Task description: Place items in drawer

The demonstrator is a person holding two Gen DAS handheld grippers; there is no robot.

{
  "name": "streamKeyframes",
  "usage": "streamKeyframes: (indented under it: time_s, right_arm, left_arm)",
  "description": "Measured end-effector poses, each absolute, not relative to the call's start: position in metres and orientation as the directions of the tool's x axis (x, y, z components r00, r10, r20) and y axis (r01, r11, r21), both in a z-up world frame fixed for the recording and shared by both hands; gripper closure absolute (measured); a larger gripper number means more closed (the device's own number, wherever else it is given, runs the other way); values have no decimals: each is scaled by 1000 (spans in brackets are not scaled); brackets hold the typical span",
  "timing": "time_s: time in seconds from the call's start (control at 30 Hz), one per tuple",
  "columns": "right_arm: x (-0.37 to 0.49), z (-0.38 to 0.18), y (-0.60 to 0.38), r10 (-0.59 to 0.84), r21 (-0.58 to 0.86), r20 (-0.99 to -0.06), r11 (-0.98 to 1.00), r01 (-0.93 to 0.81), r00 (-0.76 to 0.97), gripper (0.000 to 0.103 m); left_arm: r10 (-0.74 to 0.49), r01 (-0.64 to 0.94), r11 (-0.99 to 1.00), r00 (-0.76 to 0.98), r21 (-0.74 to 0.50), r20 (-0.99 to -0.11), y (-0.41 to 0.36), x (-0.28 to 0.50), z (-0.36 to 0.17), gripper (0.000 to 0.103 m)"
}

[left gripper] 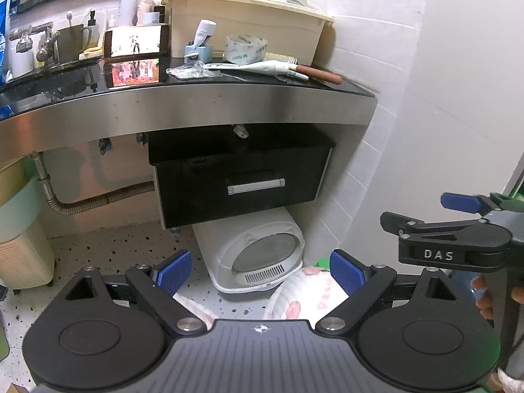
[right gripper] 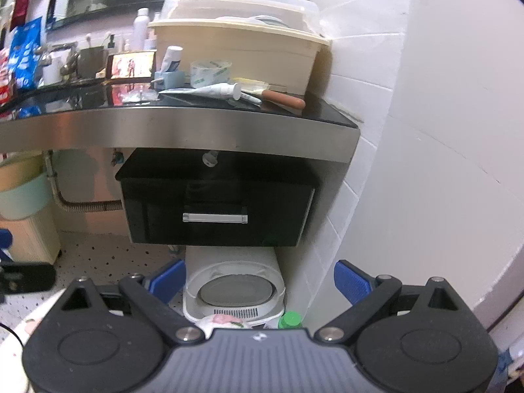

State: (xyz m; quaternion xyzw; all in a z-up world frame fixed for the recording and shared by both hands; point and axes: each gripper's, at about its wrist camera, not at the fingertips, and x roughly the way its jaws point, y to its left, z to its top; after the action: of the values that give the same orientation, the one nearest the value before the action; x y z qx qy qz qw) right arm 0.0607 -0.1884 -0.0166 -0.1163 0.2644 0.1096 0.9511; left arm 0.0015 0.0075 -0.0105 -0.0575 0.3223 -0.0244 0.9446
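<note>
We hold both grippers low, well short of the glossy black drawer (left gripper: 239, 180) with its silver bar handle (left gripper: 256, 186), which hangs shut beneath the steel-edged black counter (left gripper: 183, 104). Our left gripper (left gripper: 260, 270) stands wide open with nothing between its blue pads; so does our right gripper (right gripper: 258, 281). Up on the counter, far above both, lie a clear roll of tape (left gripper: 245, 48), a white squeezed tube (right gripper: 213, 90) and a brown-handled brush (left gripper: 316, 73), the tube and brush touching. Behind them sits a cream plastic tub (left gripper: 249, 24) whose contents we cannot make out. A white round-windowed appliance (left gripper: 255, 255) stands on the speckled floor under the drawer.
</note>
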Motion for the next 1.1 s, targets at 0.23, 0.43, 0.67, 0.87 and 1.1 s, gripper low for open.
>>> streamKeyframes:
  time_s: [0.23, 0.43, 0.67, 0.87, 1.1]
  right_arm:
    - [84, -32, -189, 183, -131, -570, 942, -309, 801, 6]
    - [99, -36, -188, 247, -65, -563, 938, -340, 789, 6]
    - [108, -36, -184, 310, -60, -554, 911, -408, 773, 6]
    - [119, -38, -178, 323, -64, -530, 906, -418, 784, 6]
    - [132, -38, -173, 361, -69, -526, 884, -462, 770, 6]
  left_arm:
    - [-74, 0, 993, 783, -118, -618, 12, 4, -16, 11]
    - [-74, 7, 994, 783, -111, -618, 17, 5, -19, 11]
    - [-50, 8, 997, 791, -72, -609, 19, 2, -23, 11]
    - [-51, 3, 997, 791, -78, -610, 27, 3, -26, 11]
    - [-51, -1, 996, 791, -86, -610, 35, 3, -29, 11]
